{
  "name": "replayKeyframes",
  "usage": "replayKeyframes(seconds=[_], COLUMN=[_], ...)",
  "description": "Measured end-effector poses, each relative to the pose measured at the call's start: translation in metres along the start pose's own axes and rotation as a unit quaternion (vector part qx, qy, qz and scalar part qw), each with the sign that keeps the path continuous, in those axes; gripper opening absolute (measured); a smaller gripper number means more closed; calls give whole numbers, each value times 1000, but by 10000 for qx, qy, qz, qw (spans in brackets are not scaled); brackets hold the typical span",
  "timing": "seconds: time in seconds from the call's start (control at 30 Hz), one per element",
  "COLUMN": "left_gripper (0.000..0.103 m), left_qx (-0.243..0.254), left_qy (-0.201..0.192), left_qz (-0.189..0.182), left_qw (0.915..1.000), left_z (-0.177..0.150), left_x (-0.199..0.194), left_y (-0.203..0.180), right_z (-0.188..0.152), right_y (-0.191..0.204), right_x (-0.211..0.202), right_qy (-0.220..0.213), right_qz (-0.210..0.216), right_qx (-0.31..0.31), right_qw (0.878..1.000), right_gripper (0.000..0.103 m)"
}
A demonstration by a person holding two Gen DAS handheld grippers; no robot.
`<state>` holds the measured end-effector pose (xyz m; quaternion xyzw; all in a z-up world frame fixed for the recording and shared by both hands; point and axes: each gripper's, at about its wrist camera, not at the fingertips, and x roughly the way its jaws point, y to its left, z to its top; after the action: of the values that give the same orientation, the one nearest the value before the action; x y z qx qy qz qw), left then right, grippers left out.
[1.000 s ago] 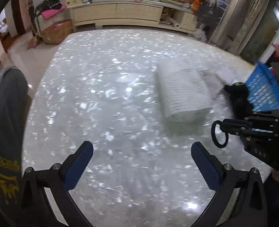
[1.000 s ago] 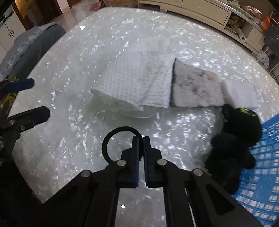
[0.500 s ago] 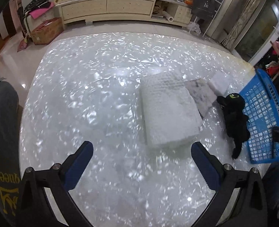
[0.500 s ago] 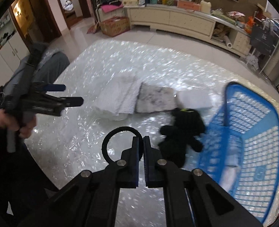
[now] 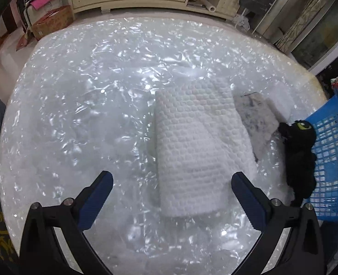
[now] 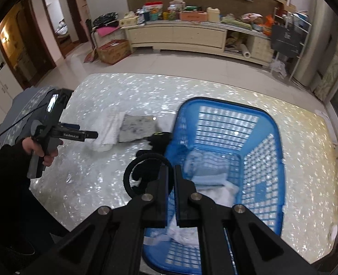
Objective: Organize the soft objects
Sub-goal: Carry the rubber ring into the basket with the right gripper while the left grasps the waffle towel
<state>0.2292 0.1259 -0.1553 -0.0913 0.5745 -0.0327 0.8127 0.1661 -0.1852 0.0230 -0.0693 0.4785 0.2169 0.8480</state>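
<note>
My left tool (image 5: 171,196) hangs over the shimmering pearl-flake table (image 5: 81,105), its blue-padded fingers (image 5: 95,202) spread wide with nothing between them. Just ahead lies the folded white waffle-textured towel (image 5: 198,146), its near end roughly between the finger lines. Touching its right edge is a flat grey mottled cloth (image 5: 257,121), with a white folded piece (image 5: 281,107) past that. A black plush toy with yellow-green eyes (image 5: 300,153) lies against the wall of the blue plastic lattice basket (image 5: 331,160), at the table's right edge.

From the right wrist: my right tool (image 6: 170,178) has its black fingers drawn together with only a thin slit showing, nothing pinched. A black ring (image 6: 146,176) stands by its left finger. It hovers over the near-left part of the basket (image 6: 267,123), which holds a pale blue folded cloth (image 6: 210,171) and white fabric (image 6: 217,194). The plush (image 6: 159,138) sits just outside the basket's left wall, the grey cloth (image 6: 138,128) and towel (image 6: 107,135) beyond it. My left hand (image 6: 42,151) grips its tool (image 6: 91,134), pointed at the towel.
</note>
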Motion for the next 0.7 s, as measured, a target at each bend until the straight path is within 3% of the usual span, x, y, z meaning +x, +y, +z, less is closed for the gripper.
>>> replayKeyframes(seconds=[0.1, 0.3, 0.5, 0.6, 0.7], left_gripper=[103, 103, 101, 87, 64], left_qx=[5, -116, -168, -82, -24], left_qy=[50, 200, 145, 129, 108], left_qz=[172, 30, 114, 169, 63], left_qw=[9998, 9997, 9997, 9997, 9999], left_z=[5, 10, 13, 16, 21], left_x=[10, 23, 29, 28, 27], left_y=[-5, -12, -18, -22, -28], right_z=[0, -1, 3, 6, 8], right_y=[-13, -29, -42, -48, -53], right_x=[-5, -9, 5, 21, 35], right_qy=[-34, -40, 45, 176, 320], right_qz=[-33, -160, -184, -167, -173], right_qx=[126, 254, 398, 533, 583], right_qw=[9999, 9995, 9990, 9983, 9976], right_gripper=[4, 4, 4, 4, 4])
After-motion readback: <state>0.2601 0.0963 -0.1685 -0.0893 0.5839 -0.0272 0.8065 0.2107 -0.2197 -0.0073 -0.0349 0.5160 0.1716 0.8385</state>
